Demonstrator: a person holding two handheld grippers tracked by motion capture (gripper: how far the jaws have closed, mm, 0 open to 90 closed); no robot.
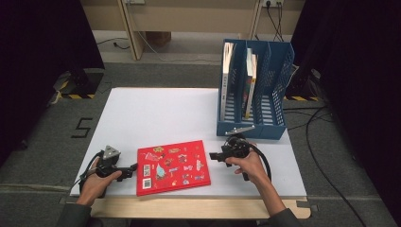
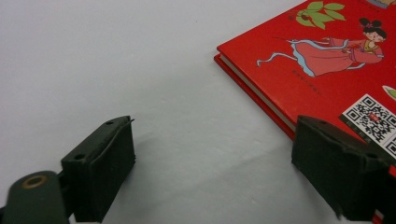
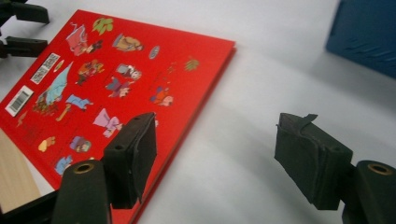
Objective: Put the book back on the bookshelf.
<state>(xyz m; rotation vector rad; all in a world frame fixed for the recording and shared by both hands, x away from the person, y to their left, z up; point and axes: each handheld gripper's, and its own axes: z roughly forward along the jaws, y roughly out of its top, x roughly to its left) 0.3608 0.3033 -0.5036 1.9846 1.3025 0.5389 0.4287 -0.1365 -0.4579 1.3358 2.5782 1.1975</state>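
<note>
A: So, largest first: the white table (image 1: pixel 156 113) carries everything, with a wooden strip along the near edge.

B: Next in size, the blue file rack (image 1: pixel 279 124) stands upright at the far right of the table; two books (image 1: pixel 250 80) stand on end in its slots (one in the left slot, one in the middle).

A: Then the red book (image 1: pixel 172 167). It lies flat, cover up, near the front edge of the table, between the two hands, well apart from the rack. Its cover shows small cartoon figures, a barcode and a QR code.

B: And the tools?

A: The left gripper (image 1: pixel 131 168) rests just beside the book's left edge. In the left gripper view its jaws stand apart with bare table between them; one jaw overlaps the cover's corner, and contact cannot be told. It grasps nothing.

B: The right gripper (image 1: pixel 213 155)?

A: It sits just beside the book's right edge, jaws wide and released; in the right gripper view one jaw hangs over the cover, the other over bare table.
</note>
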